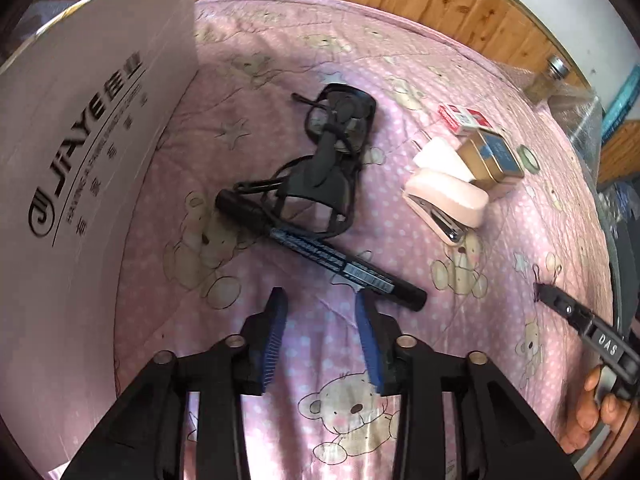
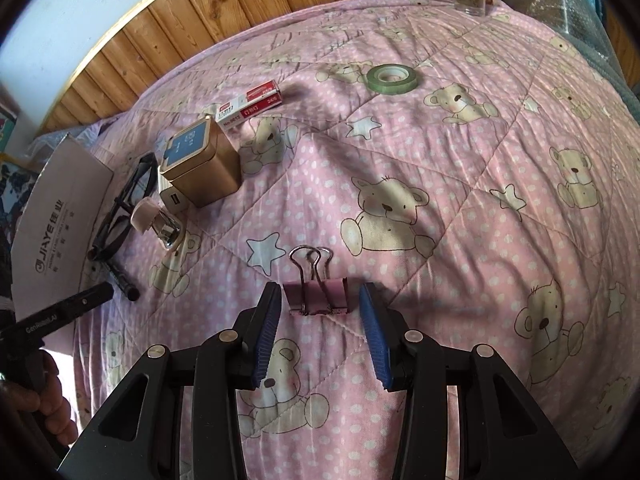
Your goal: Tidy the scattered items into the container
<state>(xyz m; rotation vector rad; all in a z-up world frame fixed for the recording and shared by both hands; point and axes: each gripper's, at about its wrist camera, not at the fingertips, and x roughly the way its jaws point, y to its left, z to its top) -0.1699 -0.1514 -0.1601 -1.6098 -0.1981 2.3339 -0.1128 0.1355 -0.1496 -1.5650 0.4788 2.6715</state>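
1. Pink bear-print bed (image 2: 460,184) carries the clutter.
2. Right hand-held gripper (image 2: 320,300) open, binder clip (image 2: 316,292) between its jaws.
3. Left hand-held gripper (image 1: 320,300) open, marker (image 1: 320,250) just ahead.
4. Risk: clip may twist free on soft bedding.

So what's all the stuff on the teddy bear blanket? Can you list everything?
Binder clip: one, pink with silver wire handles, between the right gripper's open fingers.
Marker: one, black, just ahead of the left gripper.
Glasses: one pair, black, beyond the marker.
Stapler: one, pale pink, right of the glasses.
Tin: one, gold with a blue lid, behind the stapler.
Charger block: one, white, against the tin.
Staple box: one, red and white, beyond the tin.
Tape roll: one, green, far side.
Cardboard box: one, pale, printed JIAYE, left edge.
Blanket: one, pink, bears and stars.
Left gripper: black, blue pads, open, empty.
Right gripper: black, blue pads, open.
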